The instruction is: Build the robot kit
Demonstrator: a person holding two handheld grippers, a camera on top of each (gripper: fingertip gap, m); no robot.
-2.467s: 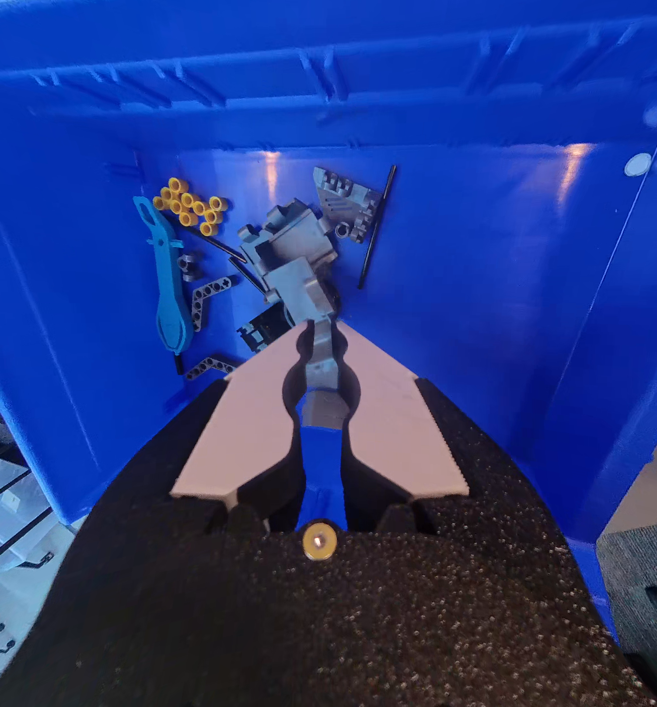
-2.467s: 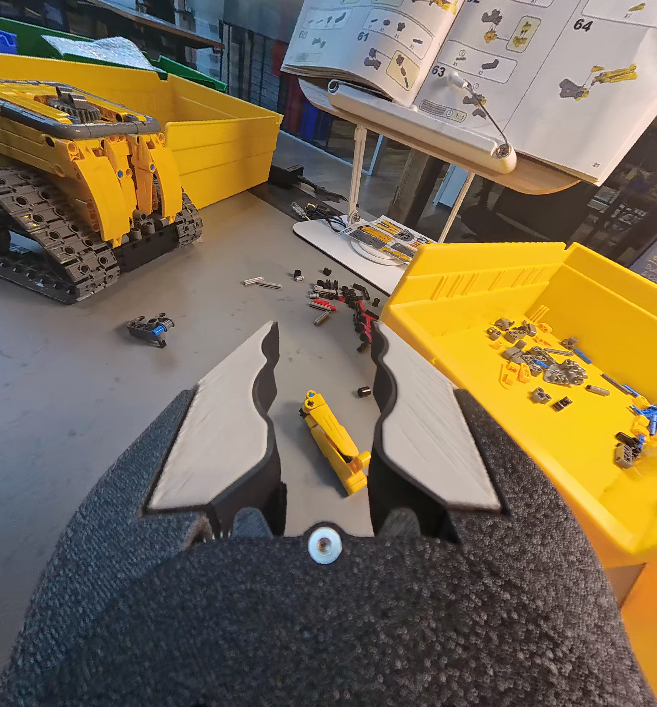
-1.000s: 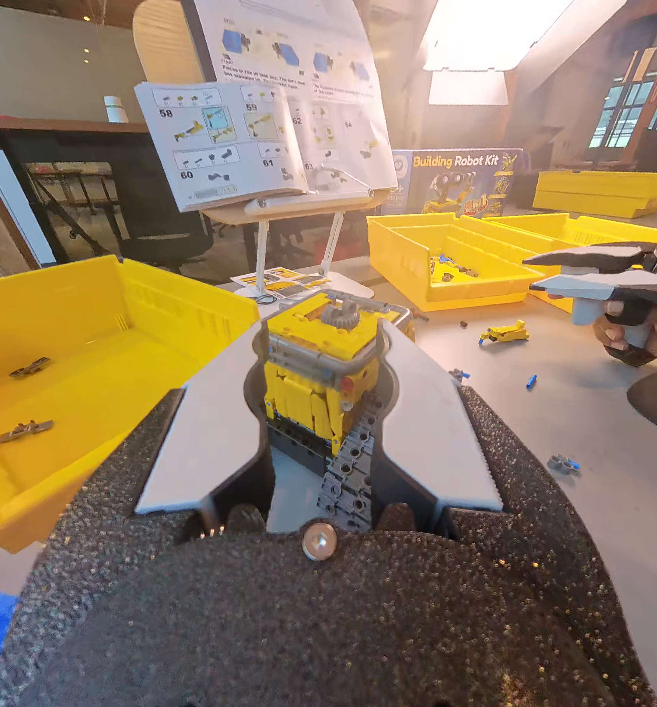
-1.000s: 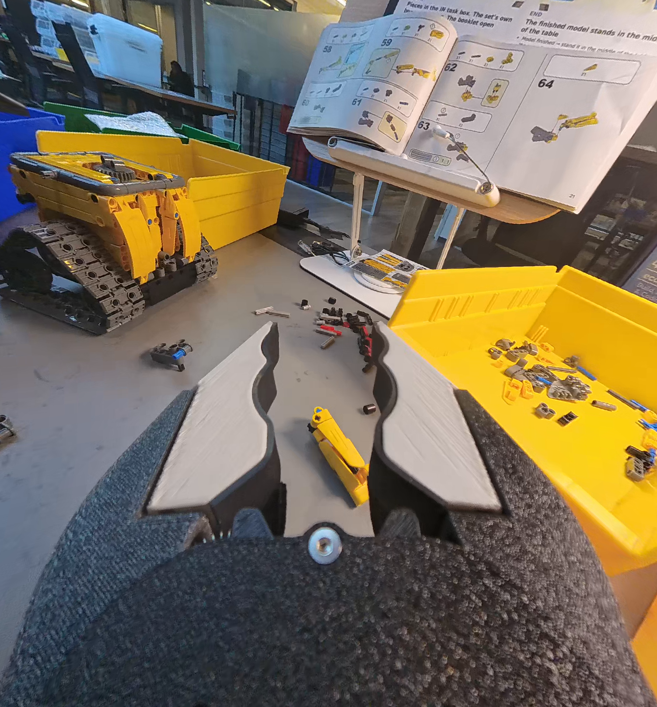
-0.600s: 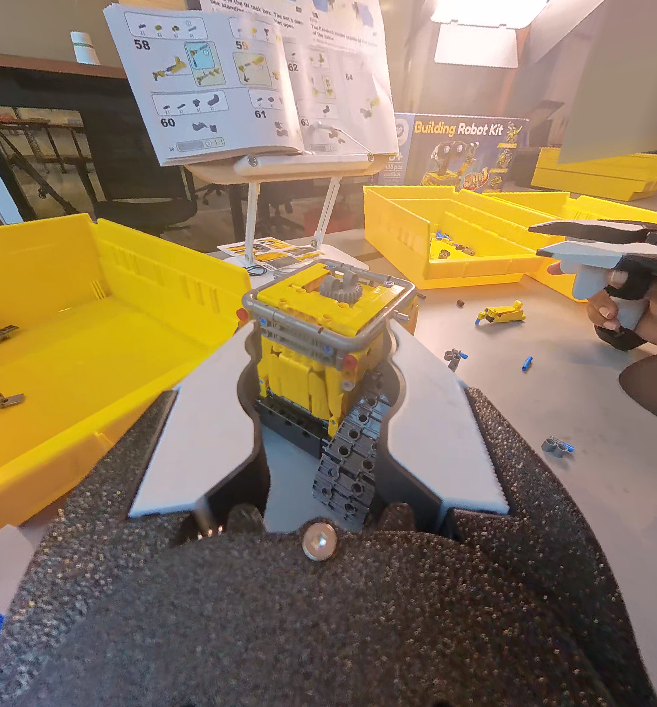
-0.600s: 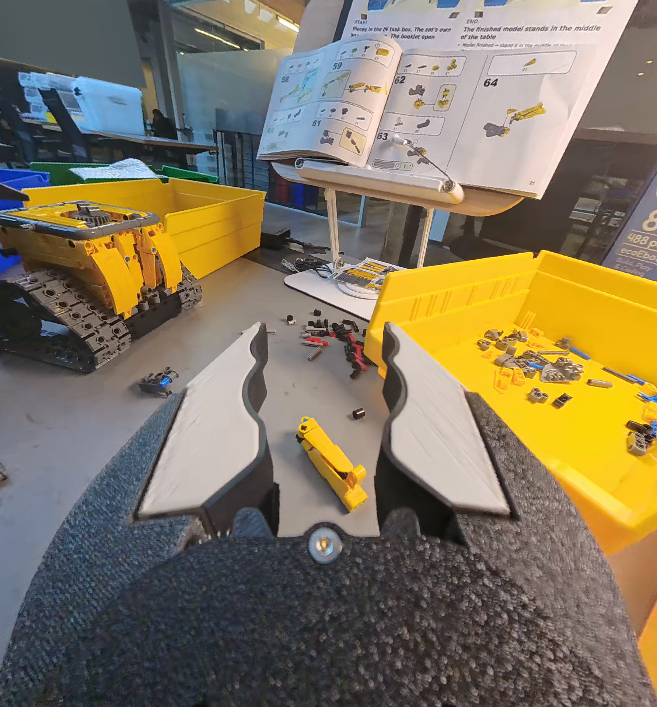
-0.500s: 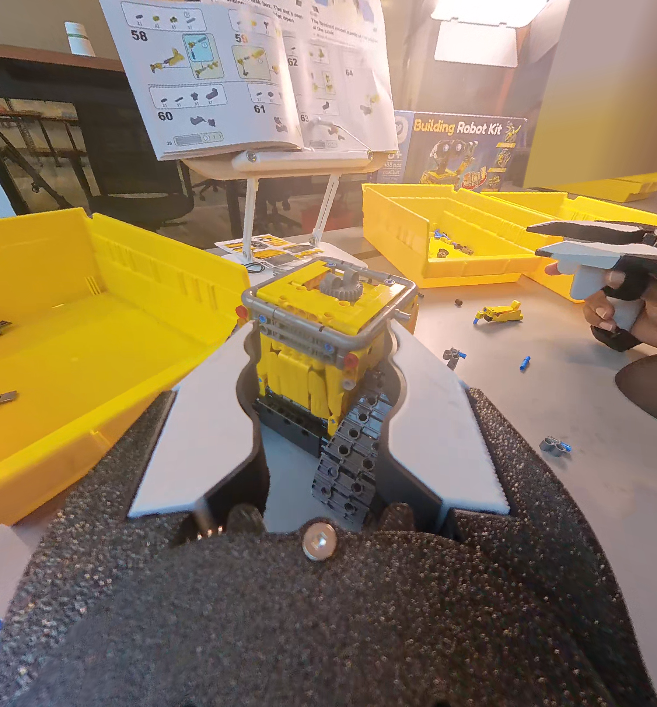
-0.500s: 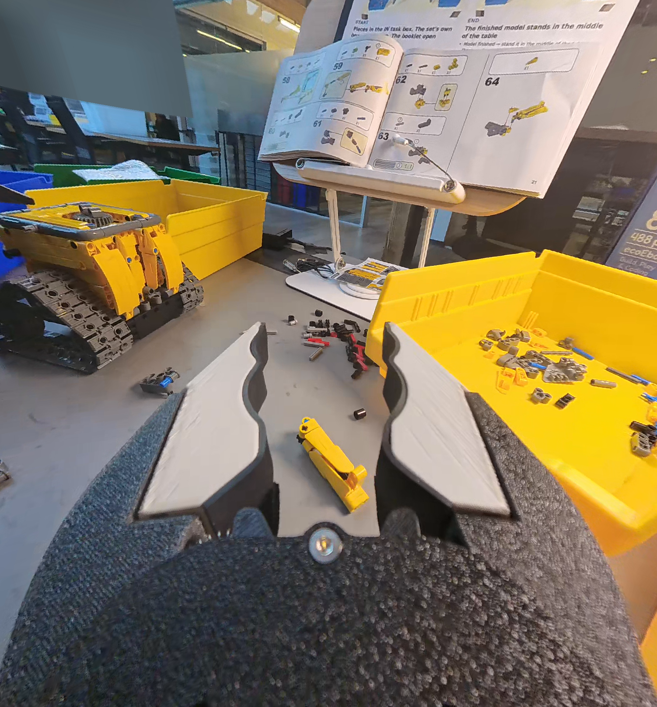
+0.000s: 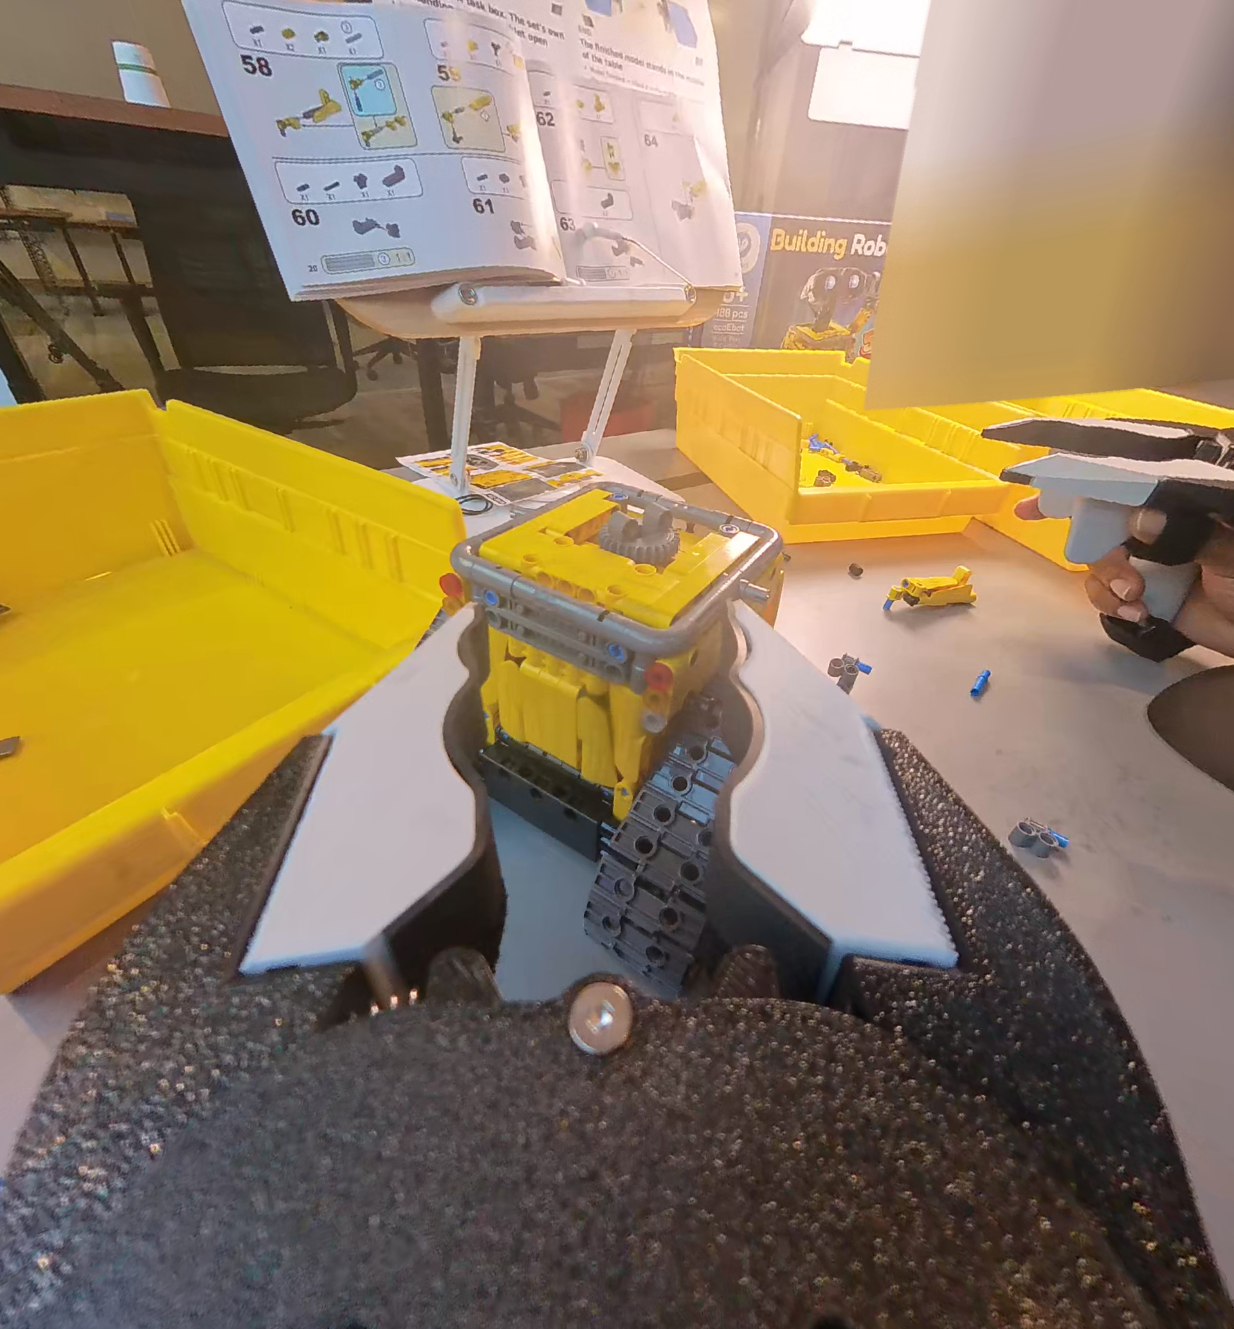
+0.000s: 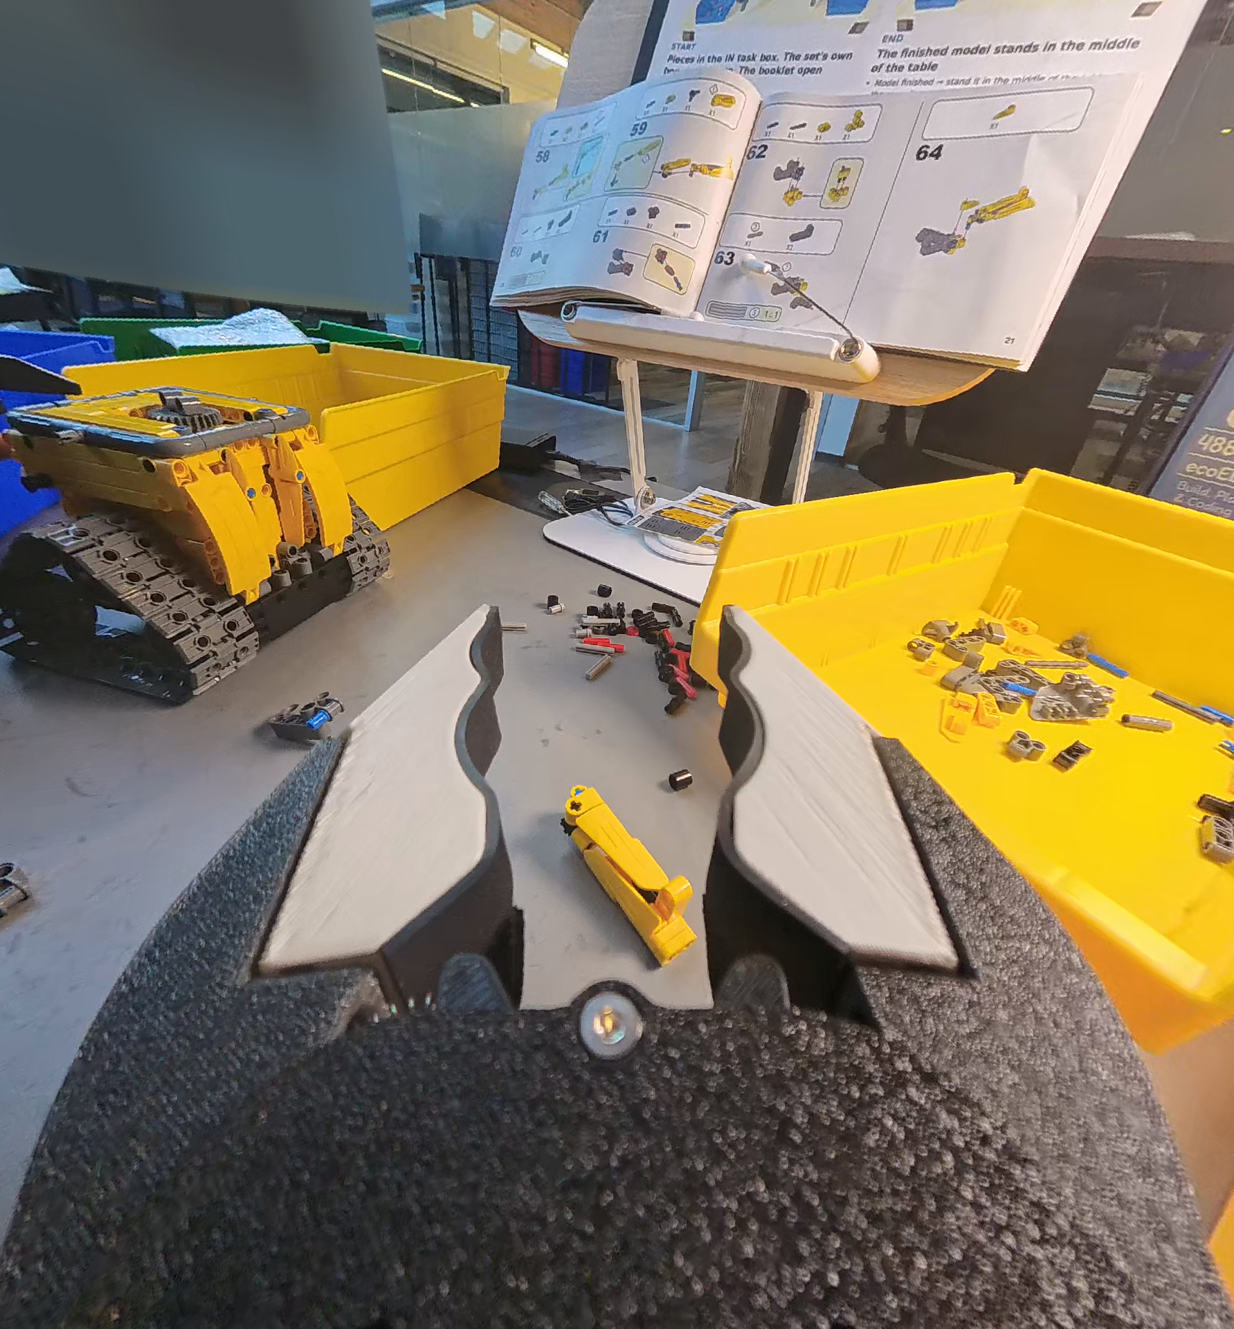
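Observation:
A yellow tracked model (image 9: 599, 575) with a grey gear on top stands on the grey table. My left gripper (image 9: 603, 626) is open, with one finger on each side of the model's rear. I cannot tell if the pads touch it. One of its fingers (image 10: 10, 370) shows at the model's (image 10: 189, 489) back edge in the right wrist view. My right gripper (image 10: 610, 626) is open and empty, low over a small yellow assembly (image 10: 628, 870) that lies between its fingers. In the left wrist view a hand holds the right gripper (image 9: 1103, 460) at the right, near that assembly (image 9: 930, 593).
An open booklet on a stand (image 10: 743, 201) is at the back. A yellow bin (image 10: 851, 546) with several small parts sits right of my right gripper. Another yellow bin (image 9: 96, 647) is left of the model. Loose pins (image 10: 635, 640) and small grey-blue pieces (image 10: 304, 719) lie on the table. A blue bin (image 10: 24, 359) is at the far left.
My left gripper was shut on a grey part in a blue bin. It is now open and empty, and has moved in around the model. The right gripper has barely moved.

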